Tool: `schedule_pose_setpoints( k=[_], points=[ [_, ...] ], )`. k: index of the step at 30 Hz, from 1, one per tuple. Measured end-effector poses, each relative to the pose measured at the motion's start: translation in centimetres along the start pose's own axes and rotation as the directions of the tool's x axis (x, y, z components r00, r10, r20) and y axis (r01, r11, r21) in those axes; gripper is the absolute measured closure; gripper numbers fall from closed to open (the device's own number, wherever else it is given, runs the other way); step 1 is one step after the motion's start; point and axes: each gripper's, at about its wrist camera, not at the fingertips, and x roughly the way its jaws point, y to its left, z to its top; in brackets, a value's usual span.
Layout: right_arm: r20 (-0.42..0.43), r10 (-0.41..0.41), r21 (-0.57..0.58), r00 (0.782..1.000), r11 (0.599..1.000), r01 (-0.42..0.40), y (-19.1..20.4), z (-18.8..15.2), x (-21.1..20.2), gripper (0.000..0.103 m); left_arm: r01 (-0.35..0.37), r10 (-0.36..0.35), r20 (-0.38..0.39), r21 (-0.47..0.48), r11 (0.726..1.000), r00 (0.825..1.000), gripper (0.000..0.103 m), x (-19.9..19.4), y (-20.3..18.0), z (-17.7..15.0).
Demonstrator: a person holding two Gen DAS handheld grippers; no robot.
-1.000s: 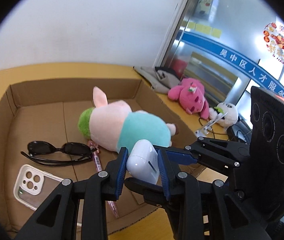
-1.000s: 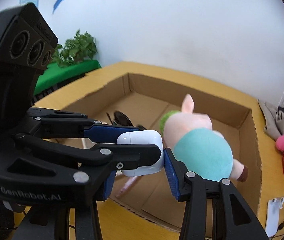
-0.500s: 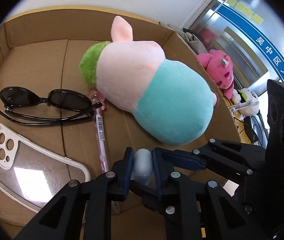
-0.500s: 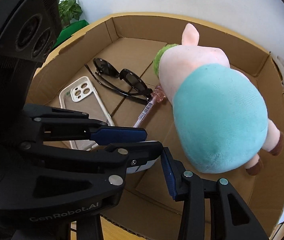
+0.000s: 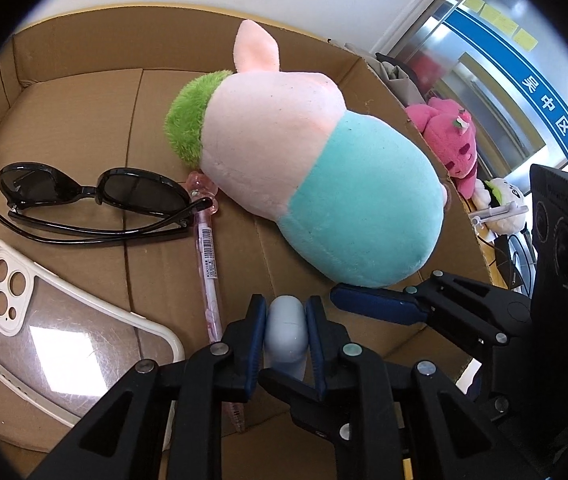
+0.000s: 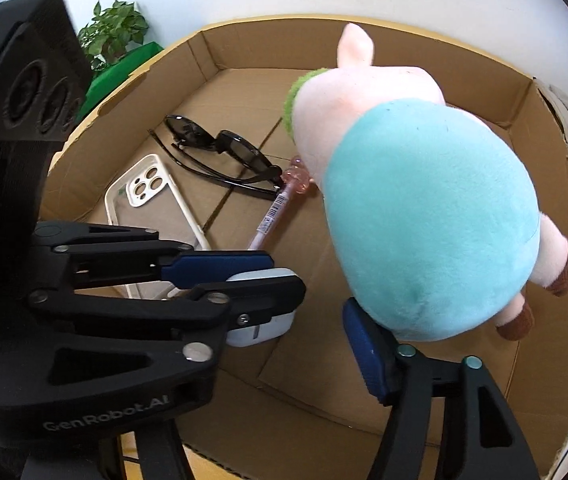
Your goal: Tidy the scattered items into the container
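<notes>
Your left gripper (image 5: 285,334) is pinching a small white, smooth plastic earbud case (image 5: 286,330) between its blue pads, low inside the shallow brown cardboard box (image 5: 80,40), near its front wall. From the right wrist view the case (image 6: 262,322) is sitting far out toward the fingertips, so the hold is looking shallow; whether it is touching the box floor yet is hard to tell from either angle.

Your right gripper (image 6: 323,300) is hanging with its jaws spread wide and nothing between them, its blue pad just beside the teal rump of the pink, green and teal plush pig toy (image 5: 307,184).

Risks from here: if you are letting go while the case is above the floor, the slick rounded shell could be bouncing or rolling. Just to its left, the pink transparent pen with a barcode label (image 5: 208,264) is lying close by, and a drop onto it may be tipping the case sideways. Beyond the pen, the clear phone case with a white rim (image 5: 44,320) and the black folded sunglasses (image 5: 96,204) are well within reach of a careless swing. Your two grippers are also working close together, and opening the left one sideways might be knocking them together or nudging the plush.
</notes>
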Motion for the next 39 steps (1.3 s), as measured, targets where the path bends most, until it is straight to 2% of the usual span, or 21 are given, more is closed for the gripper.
schedule_pose_setpoints(
  k=[6,9,11,13,15,17,18,20,23,26,31,36,39],
  points=[
    [0.004,-0.004,-0.003,1.0,1.0,0.004,-0.1,0.0,-0.2,0.034,-0.012,0.012,0.012,0.003,1.0,1.0,0.078,-0.2,0.1,0.0],
    [0.009,0.004,0.0,1.0,1.0,-0.004,-0.2,0.0,-0.4,0.032,-0.017,0.017,0.023,0.002,1.0,1.0,0.067,-0.4,0.1,0.0],
    [0.016,0.01,-0.003,1.0,1.0,-0.01,-0.3,-0.1,-1.1,0.03,-0.032,0.031,0.036,0.006,0.999,0.999,0.055,-0.8,0.1,-0.1],
    [0.029,0.017,-0.008,0.999,1.0,-0.016,-0.5,-0.4,-2.1,0.027,-0.064,0.063,0.056,0.01,0.998,0.996,0.054,-1.5,0.1,0.0],
    [0.057,0.031,-0.007,0.998,1.0,-0.03,-0.8,-0.5,-3.5,0.025,-0.059,0.059,0.092,-0.009,0.998,0.994,0.051,-2.4,0.4,0.1],
    [0.103,0.04,0.0,0.994,0.999,-0.04,-1.2,-0.7,-5.3,0.017,-0.028,0.032,0.141,-0.032,0.999,0.99,0.035,-3.7,0.7,0.3],
    [0.131,0.042,0.007,0.99,0.999,-0.043,-1.4,-0.8,-6.3,0.01,-0.02,0.027,0.171,-0.04,0.999,0.985,0.032,-4.4,0.7,0.4],
    [0.177,0.036,0.015,0.984,0.999,-0.039,-1.5,-0.8,-7.8,0.007,-0.038,0.046,0.212,-0.044,0.998,0.976,0.032,-5.6,0.7,0.2],
    [0.208,0.006,0.013,0.978,1.0,-0.009,-1.0,-0.7,-8.8,0.007,-0.088,0.095,0.251,-0.041,0.995,0.963,0.032,-6.6,0.4,0.0],
    [0.211,0.005,0.003,0.978,1.0,-0.006,-0.4,-0.6,-8.8,0.007,-0.107,0.114,0.279,-0.039,0.993,0.953,0.032,-7.5,0.6,-0.5],
    [0.219,-0.005,-0.035,0.976,0.999,0.013,1.3,-0.8,-8.5,0.007,-0.15,0.162,0.34,-0.06,0.987,0.926,0.032,-9.3,1.6,-2.2],
    [0.222,-0.05,-0.037,0.974,0.998,0.06,2.6,-1.2,-6.4,0.003,-0.216,0.227,0.392,-0.074,0.974,0.891,0.032,-10.7,2.4,-4.7],
    [0.234,-0.092,-0.008,0.968,0.995,0.097,2.9,-2.3,-5.5,0.003,-0.276,0.278,0.426,-0.069,0.959,0.861,0.032,-11.7,2.9,-7.2]
  ],
)
